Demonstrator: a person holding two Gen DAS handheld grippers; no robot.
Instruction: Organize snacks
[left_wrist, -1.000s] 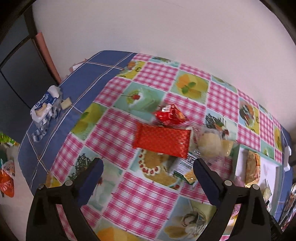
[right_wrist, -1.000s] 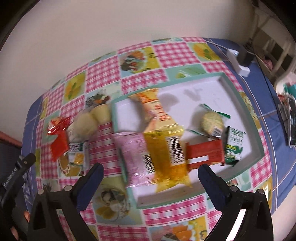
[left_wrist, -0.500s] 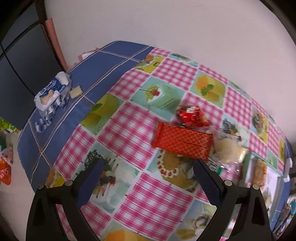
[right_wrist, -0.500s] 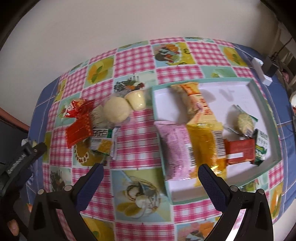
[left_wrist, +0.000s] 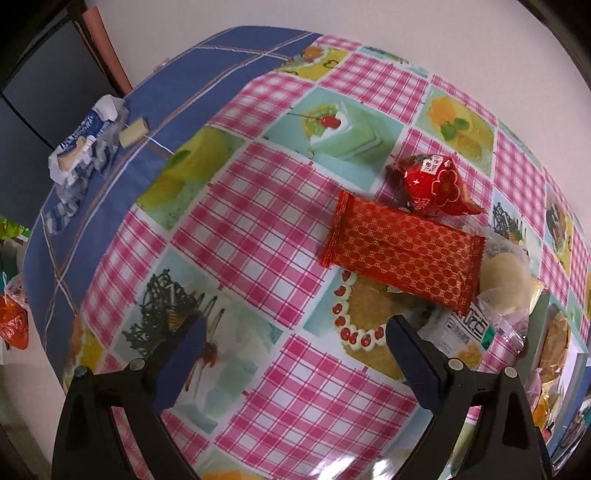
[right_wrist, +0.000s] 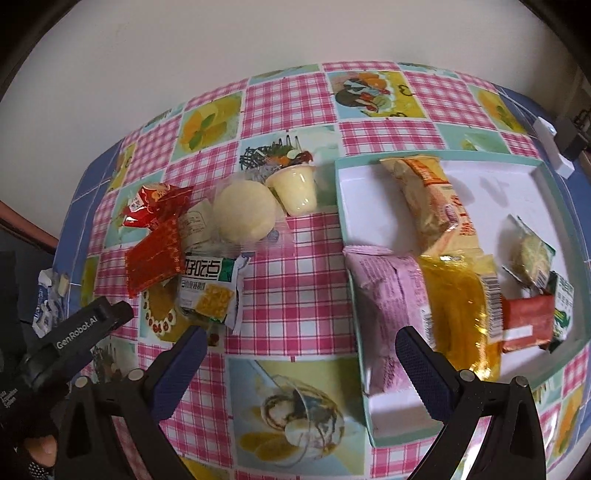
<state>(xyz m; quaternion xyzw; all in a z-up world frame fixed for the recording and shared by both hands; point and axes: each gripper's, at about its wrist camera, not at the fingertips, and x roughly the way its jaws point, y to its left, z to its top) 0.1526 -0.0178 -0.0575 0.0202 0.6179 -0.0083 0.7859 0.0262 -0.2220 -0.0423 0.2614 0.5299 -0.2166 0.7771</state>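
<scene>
Fingers of the left gripper (left_wrist: 293, 354) and right gripper (right_wrist: 299, 363) gape wide, holding nothing; the red packet (left_wrist: 400, 253) half-hides a pale bun (left_wrist: 508, 282), and the tray (right_wrist: 373, 417) is cut off.

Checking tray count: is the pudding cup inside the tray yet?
No, in the right wrist view the pudding cup sits on the tablecloth just outside the tray.

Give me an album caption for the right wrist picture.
Open right gripper above checkered tablecloth, between loose snacks and a filled tray.
</scene>
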